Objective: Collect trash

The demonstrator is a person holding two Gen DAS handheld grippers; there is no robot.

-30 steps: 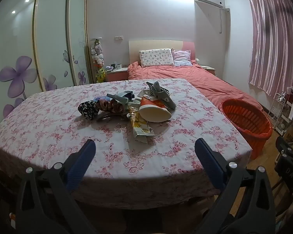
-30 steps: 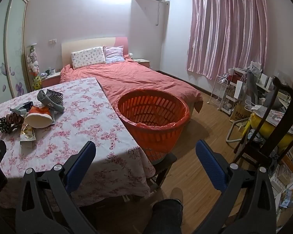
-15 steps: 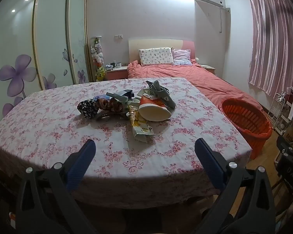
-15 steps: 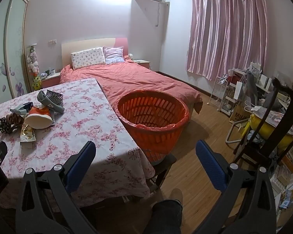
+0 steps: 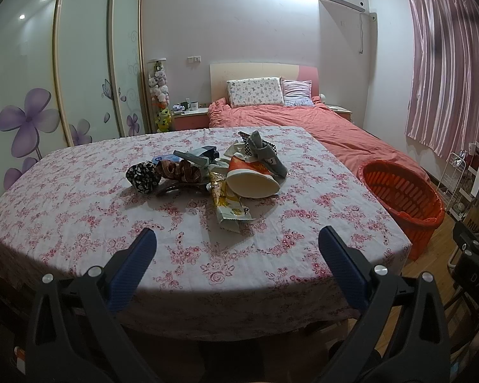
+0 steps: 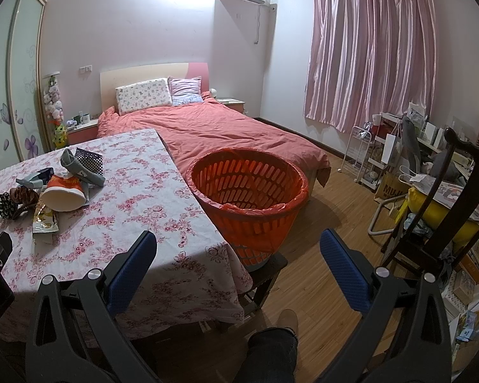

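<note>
A heap of trash lies mid-table on the floral cloth: an orange and white paper cup (image 5: 254, 177) on its side, a yellow snack wrapper (image 5: 228, 206), a grey pouch (image 5: 266, 154), a brown crumpled piece (image 5: 178, 170) and a black patterned one (image 5: 142, 177). My left gripper (image 5: 236, 247) hovers open over the table's near edge, well short of the heap. In the right wrist view the same cup (image 6: 62, 193) and wrapper (image 6: 44, 220) show at far left. My right gripper (image 6: 238, 249) is open and empty, facing the orange basket (image 6: 249, 191) off the table's right side.
The orange basket (image 5: 402, 194) has a red liner and stands on a low stool beside the table (image 6: 137, 198). A bed (image 6: 226, 131) lies behind it. A dark wooden chair (image 6: 447, 198), a wire rack and bags crowd the right. A person's leg and shoe (image 6: 285, 322) show below.
The left gripper has edged slightly toward the table, so the heap looks a little nearer. The right view is almost unchanged. Both grippers stay open.
</note>
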